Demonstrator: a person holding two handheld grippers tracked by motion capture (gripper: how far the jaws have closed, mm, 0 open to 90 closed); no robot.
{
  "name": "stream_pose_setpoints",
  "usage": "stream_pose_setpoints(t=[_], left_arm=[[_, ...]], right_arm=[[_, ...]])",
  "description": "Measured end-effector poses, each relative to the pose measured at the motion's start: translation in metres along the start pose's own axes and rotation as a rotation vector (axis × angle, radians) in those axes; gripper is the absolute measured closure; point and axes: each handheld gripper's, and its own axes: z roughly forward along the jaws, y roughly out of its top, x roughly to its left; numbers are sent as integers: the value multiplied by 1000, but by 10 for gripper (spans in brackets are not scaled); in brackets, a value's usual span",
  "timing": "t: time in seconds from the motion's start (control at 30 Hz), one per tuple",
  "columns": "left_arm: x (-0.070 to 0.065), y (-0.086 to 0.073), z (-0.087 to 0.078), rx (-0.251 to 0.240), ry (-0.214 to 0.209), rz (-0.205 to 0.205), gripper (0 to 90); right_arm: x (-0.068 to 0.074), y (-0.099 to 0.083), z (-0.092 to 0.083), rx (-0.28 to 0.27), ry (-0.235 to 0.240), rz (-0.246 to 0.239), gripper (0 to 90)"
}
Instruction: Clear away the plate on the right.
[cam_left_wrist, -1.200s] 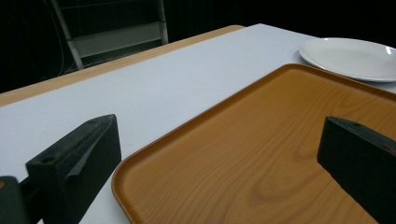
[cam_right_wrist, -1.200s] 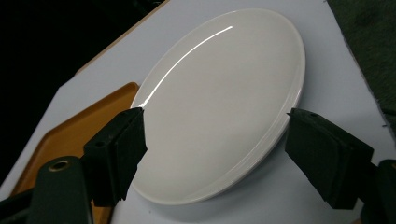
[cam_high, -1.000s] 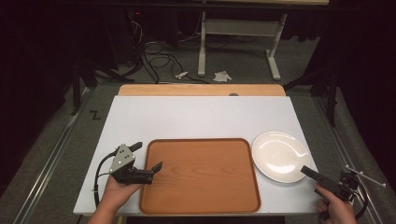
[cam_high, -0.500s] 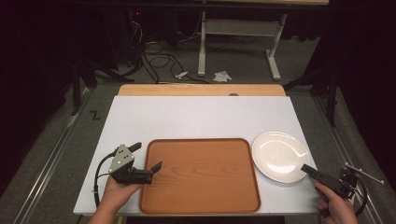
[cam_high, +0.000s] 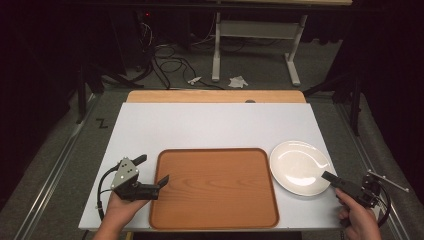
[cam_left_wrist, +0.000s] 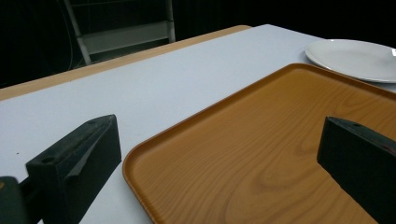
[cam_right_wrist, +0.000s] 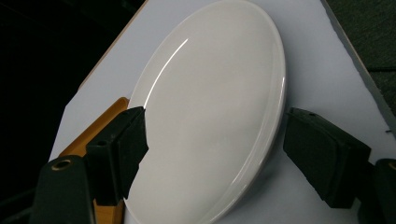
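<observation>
A white tabletop (cam_high: 215, 127) with a strip of pale wood along its far edge stands on grey carpet in a dark room, with cables, scraps of paper and the legs of a white metal frame (cam_high: 255, 50) on the floor beyond it. At the near middle lies a rectangular wood-grain tray (cam_high: 215, 187) with rounded corners and a low raised rim (its surface smooth and faintly glossy). Just beside its right edge, near the table's right side, sits a round, shiny white plate (cam_high: 299, 166), shallow and bare. The left gripper (cam_high: 152, 176), carried in the person's left hand (cam_high: 120, 207) at the tray's left edge, lies roughly level with its jaws spread wide, one over the table and one over the tray, gripping nothing. The right gripper (cam_high: 330, 176), held in the right hand (cam_high: 357, 217) at the table's near right corner, points toward the plate; its jaws have just been opening and stand apart on either side of the plate's near rim, not pressing on it.
</observation>
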Motion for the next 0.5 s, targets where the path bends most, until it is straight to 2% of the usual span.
stream_pose_setpoints(t=[0.23, 0.33, 0.37, 0.5], left_arm=[[3, -4, -10, -5, 22, -14, 3], [4, -4, -14, -13, 26, -21, 3], [4, -4, -14, -16, 27, -22, 3], [3, -5, -15, -19, 23, -33, 3]], right_arm=[[1, 7, 8, 15, -23, -21, 252], [-1, 8, 11, 28, -21, -4, 284], [-2, 8, 12, 48, -16, 9, 299], [-2, 8, 14, 66, -26, -20, 306]])
